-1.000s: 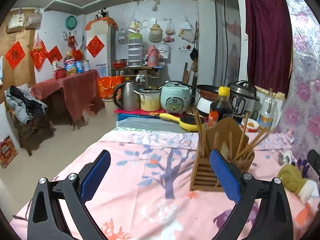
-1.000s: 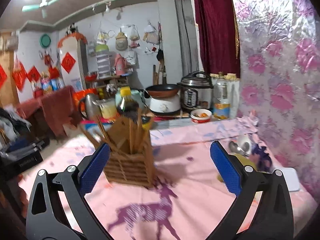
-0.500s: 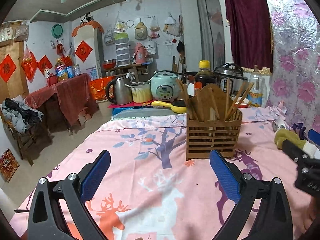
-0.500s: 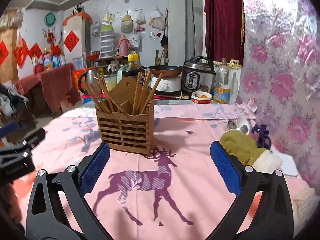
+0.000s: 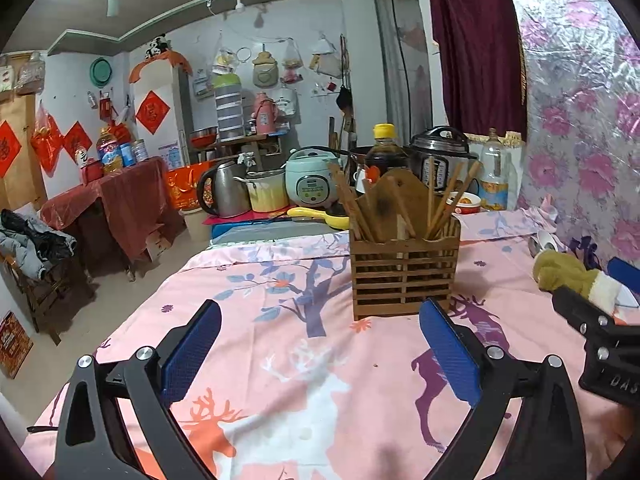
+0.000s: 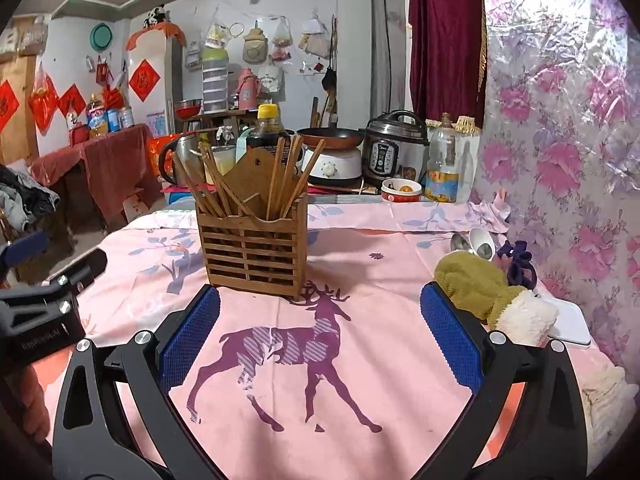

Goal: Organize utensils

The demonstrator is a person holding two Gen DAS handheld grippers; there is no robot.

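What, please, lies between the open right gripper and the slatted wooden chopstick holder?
Right wrist view: only bare pink deer-print cloth lies between right gripper and slatted wooden chopstick holder.

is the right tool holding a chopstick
No, the right tool is open and empty, short of the chopsticks standing in the holder.

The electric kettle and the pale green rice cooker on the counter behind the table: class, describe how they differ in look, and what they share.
The electric kettle is shiny metal with a black side handle; the rice cooker is pale green with a front control panel. The kettle is taller and narrower; the rice cooker is squat and rounded. Both stand upright on the far counter, with a yellow pot between them.
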